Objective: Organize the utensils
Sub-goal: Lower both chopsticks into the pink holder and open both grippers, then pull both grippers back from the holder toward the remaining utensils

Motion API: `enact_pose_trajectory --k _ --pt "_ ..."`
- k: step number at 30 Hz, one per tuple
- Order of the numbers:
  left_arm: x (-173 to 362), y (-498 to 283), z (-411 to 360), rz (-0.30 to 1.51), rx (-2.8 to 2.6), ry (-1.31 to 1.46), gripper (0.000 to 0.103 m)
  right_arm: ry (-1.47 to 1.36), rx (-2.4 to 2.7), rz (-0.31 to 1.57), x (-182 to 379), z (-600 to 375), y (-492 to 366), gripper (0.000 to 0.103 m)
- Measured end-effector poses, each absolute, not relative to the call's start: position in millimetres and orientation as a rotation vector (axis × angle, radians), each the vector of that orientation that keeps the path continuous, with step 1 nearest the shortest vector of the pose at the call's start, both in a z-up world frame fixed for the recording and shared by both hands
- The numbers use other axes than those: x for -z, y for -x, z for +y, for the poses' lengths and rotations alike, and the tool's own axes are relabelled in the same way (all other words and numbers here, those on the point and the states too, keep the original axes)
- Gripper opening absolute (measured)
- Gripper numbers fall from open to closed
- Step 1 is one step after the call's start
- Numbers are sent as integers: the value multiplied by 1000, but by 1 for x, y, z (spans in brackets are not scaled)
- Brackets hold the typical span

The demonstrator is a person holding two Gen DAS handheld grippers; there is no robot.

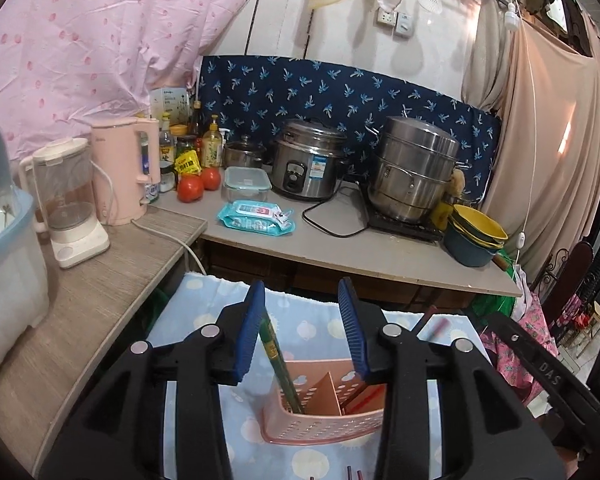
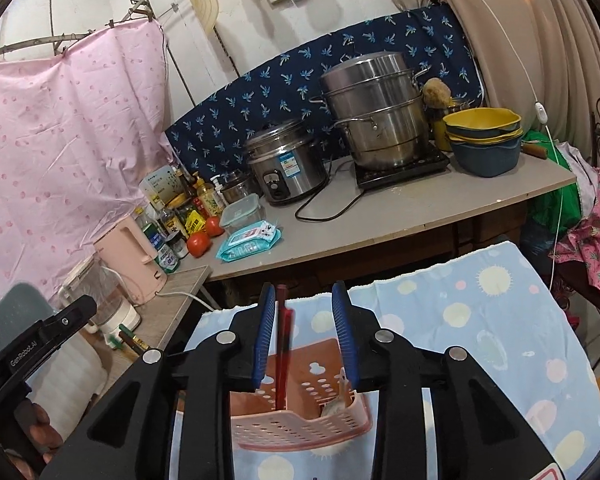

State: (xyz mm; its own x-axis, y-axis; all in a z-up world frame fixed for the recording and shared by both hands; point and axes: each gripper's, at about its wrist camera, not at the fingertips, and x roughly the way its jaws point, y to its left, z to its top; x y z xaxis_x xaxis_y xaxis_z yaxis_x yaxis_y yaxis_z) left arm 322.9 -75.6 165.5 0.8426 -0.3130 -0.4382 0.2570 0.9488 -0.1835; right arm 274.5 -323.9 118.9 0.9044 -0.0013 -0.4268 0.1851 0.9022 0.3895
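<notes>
A pink perforated utensil holder (image 1: 324, 424) stands on a blue patterned cloth (image 1: 308, 320), under both grippers. My left gripper (image 1: 302, 300) is open; green chopsticks (image 1: 278, 356) lean against its left pad with their lower ends in the holder's left compartment. Red chopsticks (image 1: 370, 394) stand in the right compartment. My right gripper (image 2: 304, 300) is open above the holder (image 2: 300, 428); red chopsticks (image 2: 282, 344) rest along its left pad, lower ends in the holder. A pale spoon (image 2: 340, 394) sits in another compartment.
A counter (image 1: 340, 248) behind holds a rice cooker (image 1: 308, 168), steamer pot (image 1: 414, 172), stacked bowls (image 1: 476, 236), wipes (image 1: 256, 218), tomatoes (image 1: 190, 188) and bottles. A blender (image 1: 70, 208) and pink kettle (image 1: 122, 168) stand on the left shelf. More red chopsticks (image 1: 438, 326) lie on the cloth.
</notes>
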Motion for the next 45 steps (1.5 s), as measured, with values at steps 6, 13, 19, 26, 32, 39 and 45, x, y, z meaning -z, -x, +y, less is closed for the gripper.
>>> enact_pose_trajectory --k 6,13,19,26,32,39,45 --pt "-164 -304 -69 500 292 115 37 -410 85 429 -124 -316 -247 31" --pt "-140 -265 -63 554 290 83 37 -316 64 490 -106 -289 -201 31" --pt "-101 -231 -53 647 287 82 37 -255 53 567 -76 -267 -157 31" --pt "-52 -194 -42 752 272 67 36 -247 54 693 -26 -249 -111 31" --pt "-12 -163 -38 843 269 43 36 -241 57 797 16 -236 -82 31" --pt "28 -131 -38 942 282 16 36 -219 51 884 56 -219 -60 31" --pt "48 -112 -44 991 305 -10 36 -223 56 925 75 -217 -55 28"
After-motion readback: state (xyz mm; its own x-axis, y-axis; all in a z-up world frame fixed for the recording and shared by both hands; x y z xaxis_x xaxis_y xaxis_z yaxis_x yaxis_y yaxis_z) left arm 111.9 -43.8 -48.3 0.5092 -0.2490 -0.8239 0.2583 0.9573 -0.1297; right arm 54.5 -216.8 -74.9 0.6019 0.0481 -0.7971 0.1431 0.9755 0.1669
